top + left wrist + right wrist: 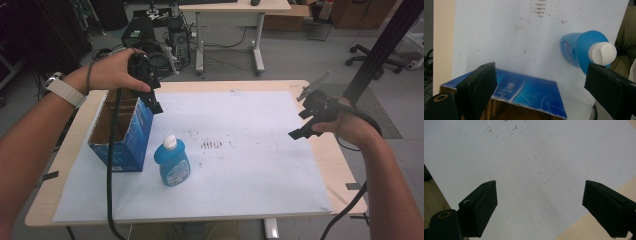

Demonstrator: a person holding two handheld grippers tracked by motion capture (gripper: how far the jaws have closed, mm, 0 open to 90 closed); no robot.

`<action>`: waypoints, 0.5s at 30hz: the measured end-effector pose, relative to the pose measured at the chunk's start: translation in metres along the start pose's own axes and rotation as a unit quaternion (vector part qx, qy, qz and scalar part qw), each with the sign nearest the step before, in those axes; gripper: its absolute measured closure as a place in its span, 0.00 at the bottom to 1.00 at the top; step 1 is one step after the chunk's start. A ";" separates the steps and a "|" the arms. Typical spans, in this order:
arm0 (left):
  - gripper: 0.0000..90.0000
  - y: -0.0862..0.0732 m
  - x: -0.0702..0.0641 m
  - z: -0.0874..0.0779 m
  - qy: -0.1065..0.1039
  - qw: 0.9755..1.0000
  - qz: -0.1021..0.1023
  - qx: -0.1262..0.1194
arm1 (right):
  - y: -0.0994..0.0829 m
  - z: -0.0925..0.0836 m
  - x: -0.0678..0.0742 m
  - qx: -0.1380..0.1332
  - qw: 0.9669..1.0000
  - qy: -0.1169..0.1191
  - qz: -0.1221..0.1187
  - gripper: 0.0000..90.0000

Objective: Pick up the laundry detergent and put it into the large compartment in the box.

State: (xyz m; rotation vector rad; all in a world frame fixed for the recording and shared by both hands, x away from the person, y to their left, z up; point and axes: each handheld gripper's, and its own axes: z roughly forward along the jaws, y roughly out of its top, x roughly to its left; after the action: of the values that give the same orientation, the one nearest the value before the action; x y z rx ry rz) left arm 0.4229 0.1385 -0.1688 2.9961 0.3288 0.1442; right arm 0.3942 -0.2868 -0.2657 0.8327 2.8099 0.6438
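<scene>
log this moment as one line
left gripper: open, over box | right gripper: open, over sheet | bottle: upright beside box | nothing held

I see an open blue box (127,131) standing on the table, a blue white-capped bottle (172,161) upright just beside it.

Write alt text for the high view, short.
A person at a table holds the left gripper, jaws open, above an open blue cardboard box; a blue bottle with a white cap stands upright just right of the box on a white sheet. The right gripper hangs open over the sheet's right edge, holding nothing.
</scene>
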 end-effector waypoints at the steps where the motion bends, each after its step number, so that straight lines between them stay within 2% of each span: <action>1: 0.12 0.000 -0.001 0.000 0.000 1.000 -0.002 -0.001 | 0.000 0.000 0.000 0.000 1.000 0.000 0.000 0.14; 7: 0.13 0.001 -0.004 -0.003 0.004 1.000 -0.008 0.002 | -0.001 -0.002 0.002 0.000 1.000 -0.002 0.000 0.14; 15: 0.12 0.001 -0.008 -0.008 0.003 1.000 -0.019 -0.006 | -0.002 -0.002 0.004 -0.001 1.000 -0.001 -0.004 0.14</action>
State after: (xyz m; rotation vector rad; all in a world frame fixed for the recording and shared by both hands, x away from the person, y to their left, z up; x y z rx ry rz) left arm 0.4143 0.1369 -0.1614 2.9752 0.3842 0.1523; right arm 0.3901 -0.2866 -0.2650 0.8201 2.8096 0.6445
